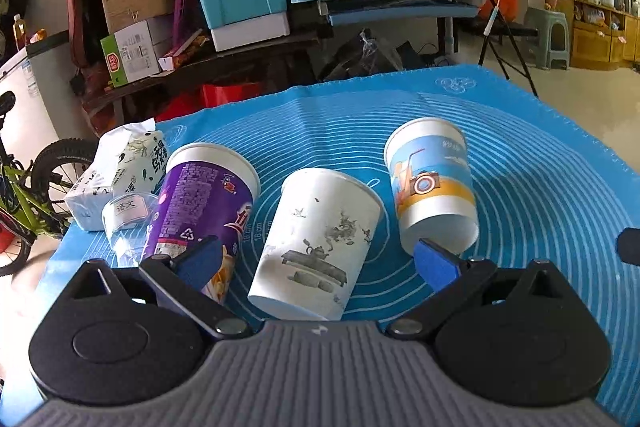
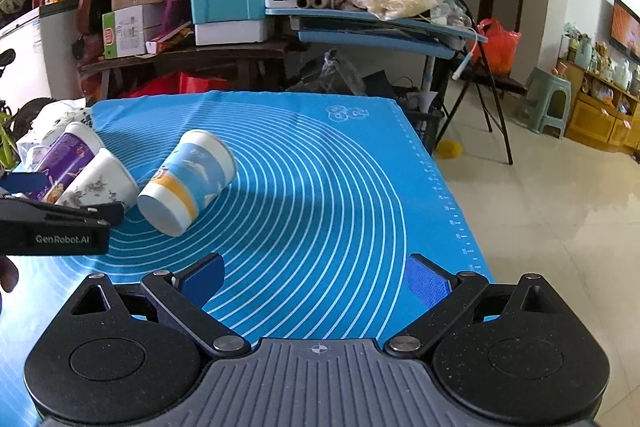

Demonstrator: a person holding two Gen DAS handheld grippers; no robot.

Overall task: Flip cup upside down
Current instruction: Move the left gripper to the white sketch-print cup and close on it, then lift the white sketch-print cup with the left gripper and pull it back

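Centrally, between the spread fingers of the left gripper (image 1: 318,259), a white cup (image 1: 316,243) printed with grey ink-style drawings is seen on the blue mat (image 1: 540,187); whether it is lying on its side or only leaning cannot be told, and its closed base is turned toward the left wrist camera. It is not pinched: the jaws are held wide apart, with the blue pads (image 1: 434,263) to either side of it. Just to its left a purple cup (image 1: 204,211) is seen in a like attitude, partly covered by the left finger. To its right a cup with a blue and orange picture (image 1: 430,187) is seen, again base toward the camera; in the right wrist view this same cup (image 2: 188,181) is shown tipped over on the mat (image 2: 340,187), rim pointing away.

Beyond the purple cup a tissue pack (image 1: 120,171) and a small clear lidded container (image 1: 128,215) are placed at the mat's left edge.

The right gripper (image 2: 316,283) is held over bare mat, well apart from the cups, its jaws spread and nothing between them. At the left margin of that view the side of the left gripper (image 2: 60,227) is visible.
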